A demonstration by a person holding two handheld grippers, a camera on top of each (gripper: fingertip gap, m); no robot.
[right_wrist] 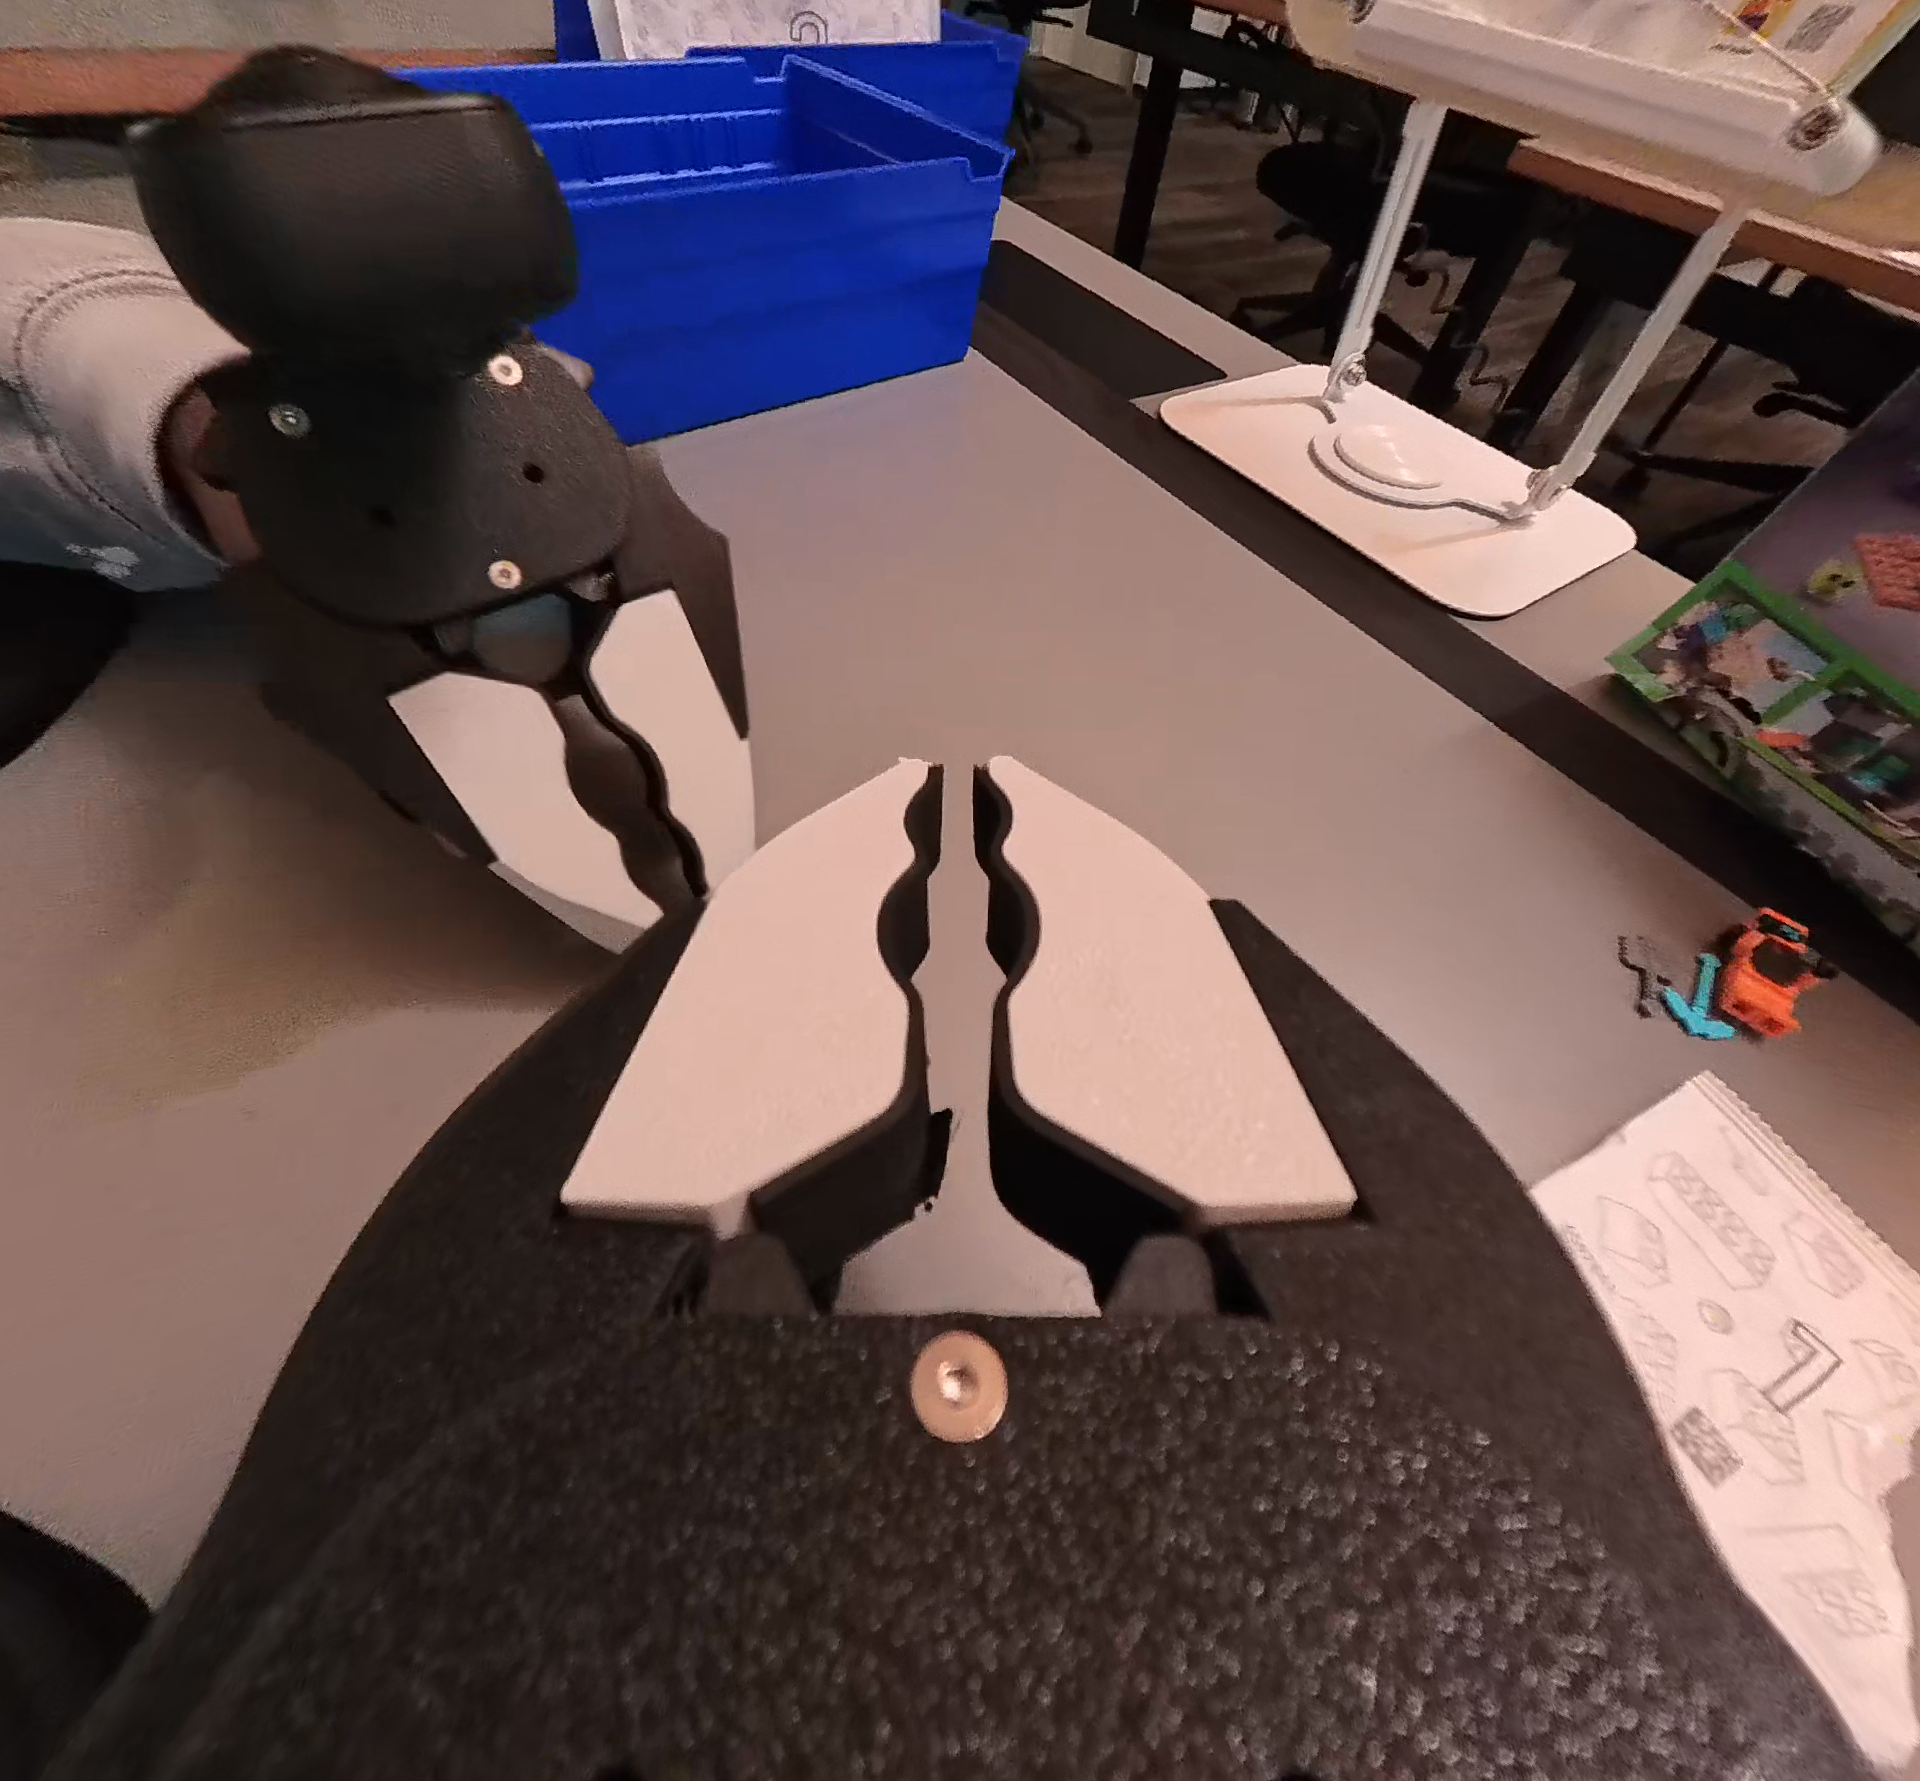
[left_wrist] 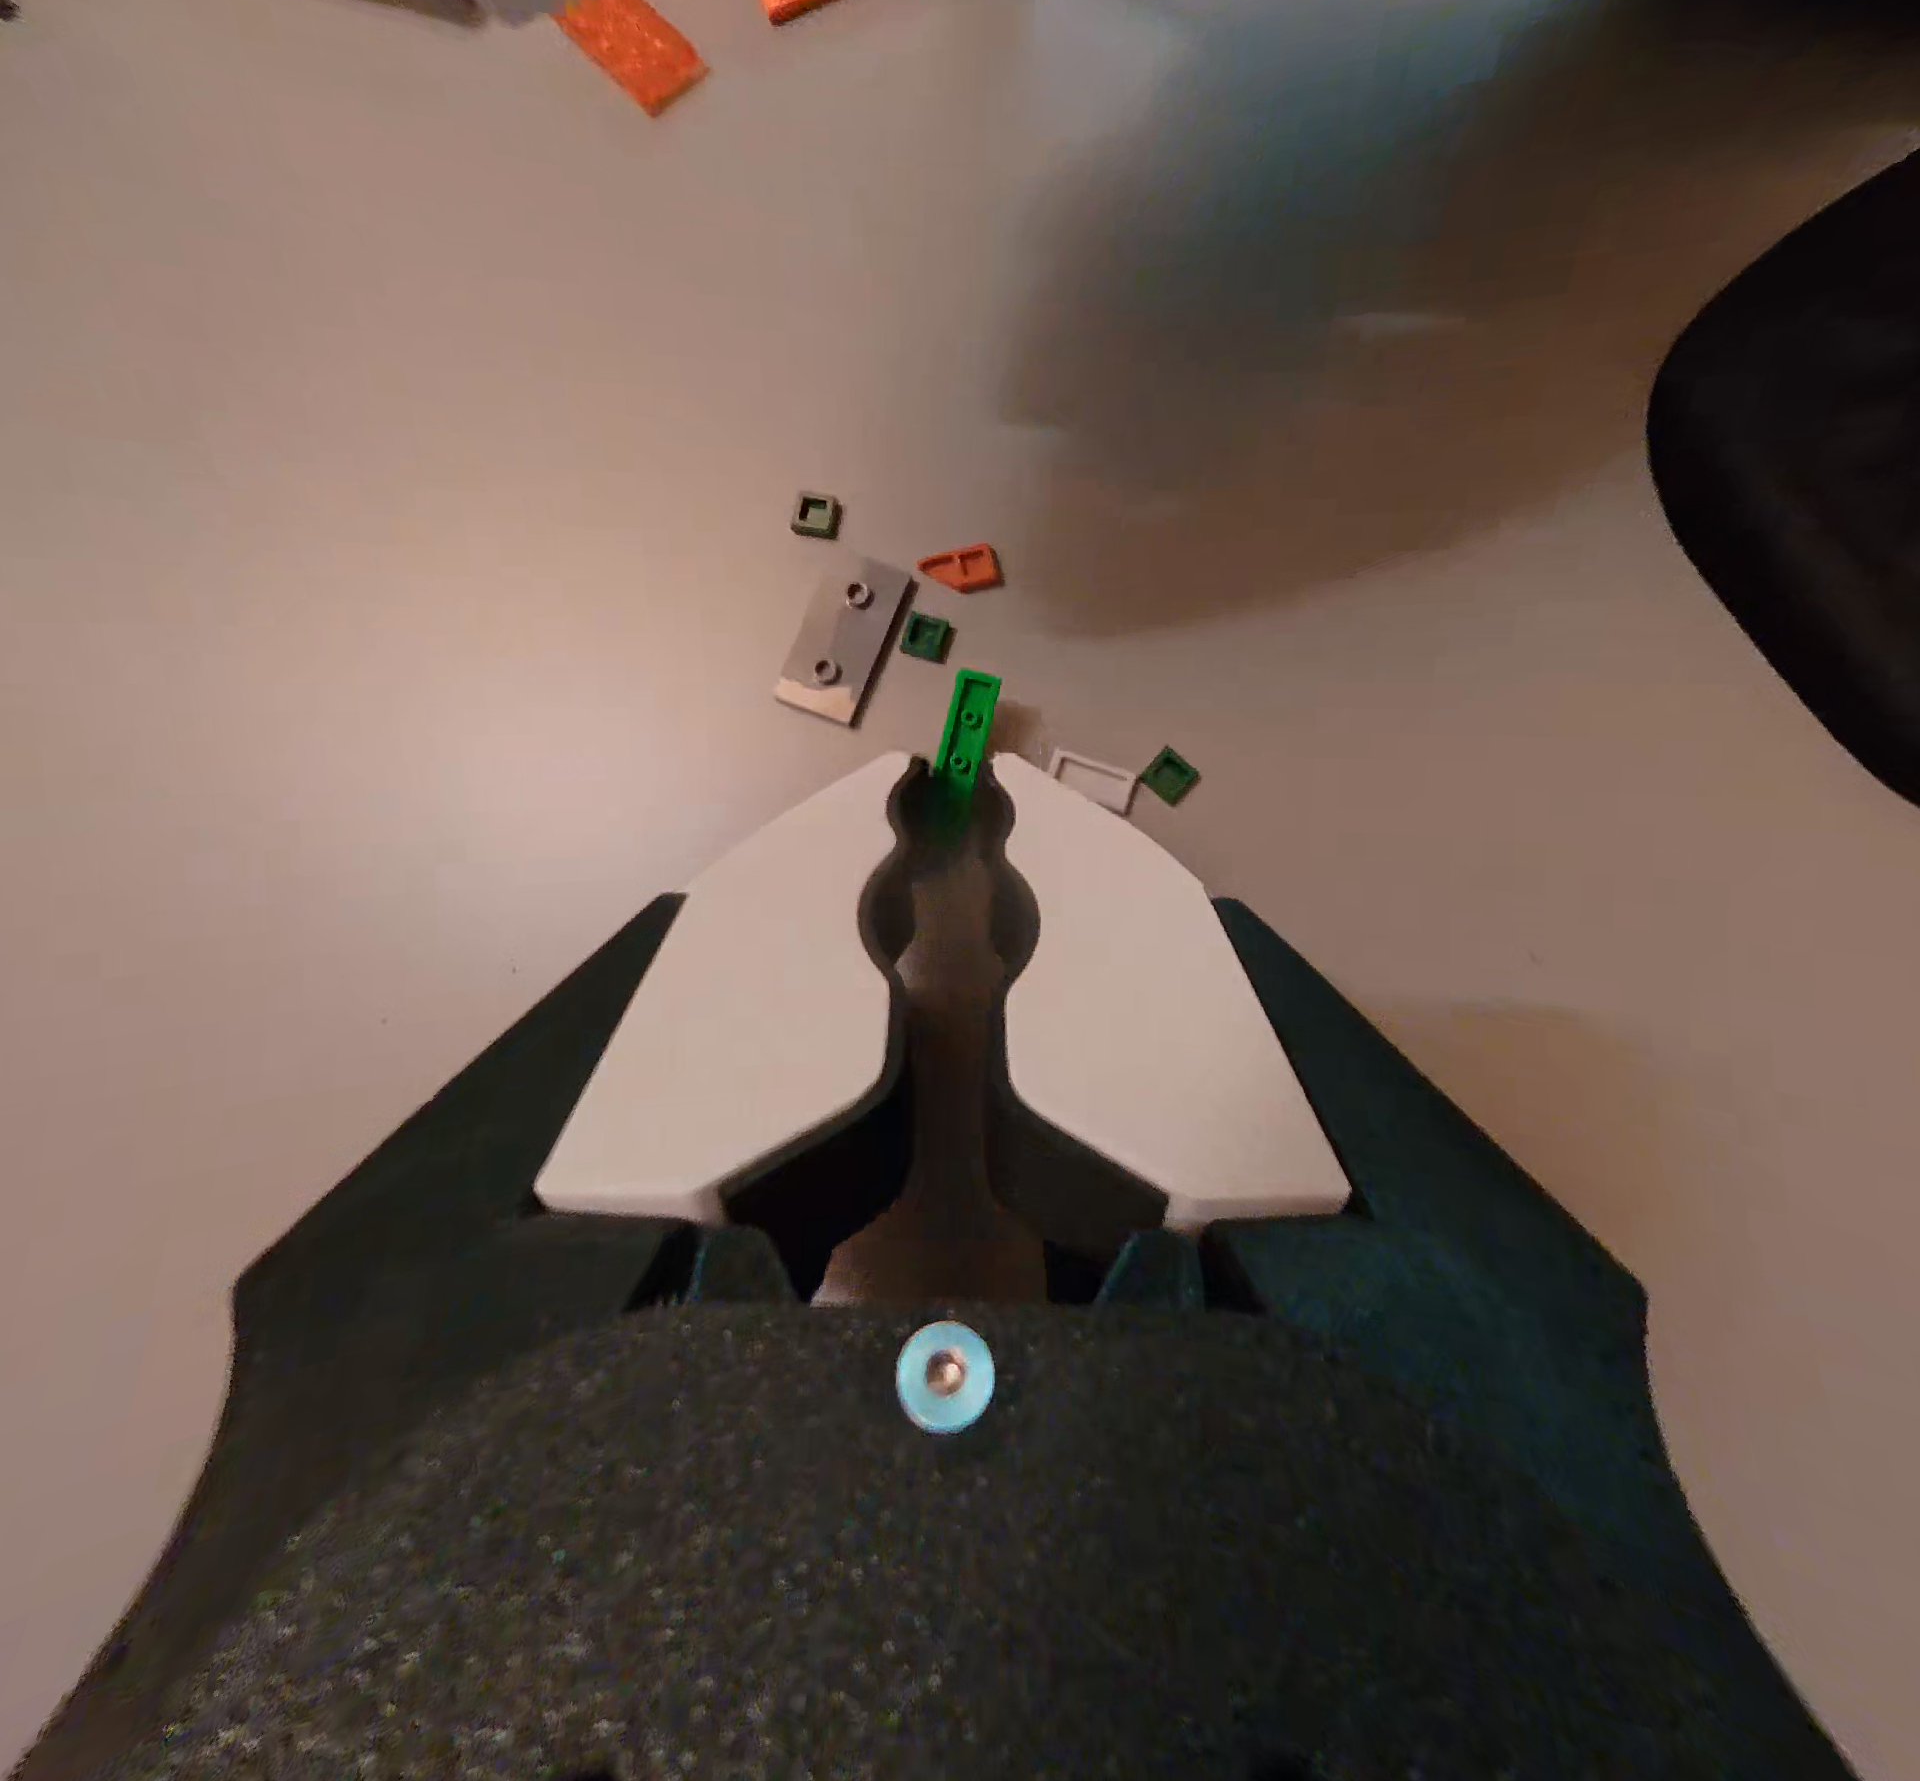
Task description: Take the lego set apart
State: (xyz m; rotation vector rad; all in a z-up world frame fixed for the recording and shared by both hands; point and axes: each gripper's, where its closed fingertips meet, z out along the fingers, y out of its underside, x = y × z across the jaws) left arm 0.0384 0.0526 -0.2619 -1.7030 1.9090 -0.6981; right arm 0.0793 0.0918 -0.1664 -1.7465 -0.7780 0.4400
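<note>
Green plate (left_wrist: pixel 967 734) upright between left gripper (left_wrist: pixel 954 767) jaws.

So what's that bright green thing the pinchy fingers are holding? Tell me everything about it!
The bright green piece is a thin, narrow strip of shiny plastic with small round dots along its face. The left gripper pinches its lower end between its white fingers, so it sticks out past the tips and its bottom is hidden. It points toward the loose bits on the pale table, near a grey plate and a small dark green square. Whether it touches the table is unclear.
</note>
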